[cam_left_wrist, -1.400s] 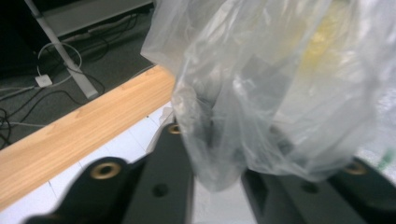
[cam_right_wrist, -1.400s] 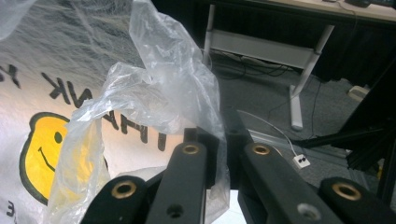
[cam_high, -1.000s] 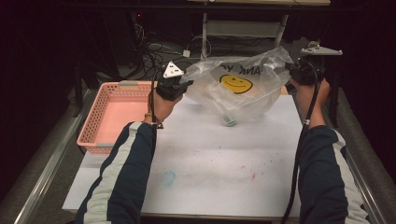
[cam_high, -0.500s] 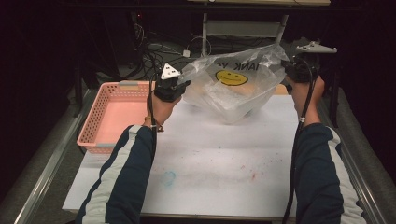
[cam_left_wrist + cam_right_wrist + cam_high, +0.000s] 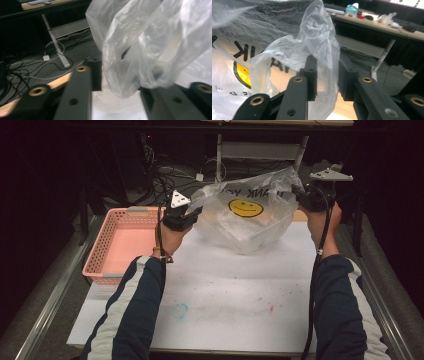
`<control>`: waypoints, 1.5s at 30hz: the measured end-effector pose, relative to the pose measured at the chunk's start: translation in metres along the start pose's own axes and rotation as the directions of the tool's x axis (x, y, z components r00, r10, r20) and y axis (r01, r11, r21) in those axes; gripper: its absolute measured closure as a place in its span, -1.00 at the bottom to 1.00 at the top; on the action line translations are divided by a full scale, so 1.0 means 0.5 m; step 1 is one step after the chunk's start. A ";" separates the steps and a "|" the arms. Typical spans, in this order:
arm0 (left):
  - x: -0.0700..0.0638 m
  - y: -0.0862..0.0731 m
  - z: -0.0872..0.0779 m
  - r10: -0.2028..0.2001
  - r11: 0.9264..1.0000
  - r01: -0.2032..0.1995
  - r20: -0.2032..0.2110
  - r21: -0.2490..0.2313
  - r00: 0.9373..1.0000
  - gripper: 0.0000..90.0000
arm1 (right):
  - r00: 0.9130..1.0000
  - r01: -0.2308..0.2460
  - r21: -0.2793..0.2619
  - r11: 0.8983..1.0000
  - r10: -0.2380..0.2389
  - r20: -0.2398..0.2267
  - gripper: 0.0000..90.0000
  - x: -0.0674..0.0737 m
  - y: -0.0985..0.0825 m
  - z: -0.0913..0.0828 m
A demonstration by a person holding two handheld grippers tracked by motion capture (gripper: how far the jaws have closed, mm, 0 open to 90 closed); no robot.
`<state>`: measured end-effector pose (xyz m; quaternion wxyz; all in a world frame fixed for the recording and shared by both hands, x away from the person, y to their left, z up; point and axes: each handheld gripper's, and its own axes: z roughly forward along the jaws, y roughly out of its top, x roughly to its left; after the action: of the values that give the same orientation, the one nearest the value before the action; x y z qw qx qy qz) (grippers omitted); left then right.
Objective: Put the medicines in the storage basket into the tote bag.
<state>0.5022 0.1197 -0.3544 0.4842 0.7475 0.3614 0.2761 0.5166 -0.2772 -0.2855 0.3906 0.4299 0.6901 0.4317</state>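
At the left edge of the table stands a pink plastic basket point(image 5: 120, 245). Next to it, the left gripper point(image 5: 192, 215) has just been opening its jaws; the handle of the clear smiley-face plastic bag point(image 5: 247, 220) hangs loosely between them, not pressed. The bag rests on the white table sheet point(image 5: 235, 295) at the far middle. The right gripper point(image 5: 300, 196) has also just been opening, with the other handle draped between its parted jaws.
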 end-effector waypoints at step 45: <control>0.004 0.035 -0.052 0.016 0.997 -0.019 -0.043 -0.070 0.999 -0.40 | 1.000 0.019 -0.092 0.996 -0.021 -0.023 -0.16 0.012 0.027 -0.048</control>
<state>0.4886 0.1303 -0.3284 0.5001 0.7271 0.3548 0.3087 0.4964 -0.2743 -0.2663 0.4060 0.3996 0.6784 0.4639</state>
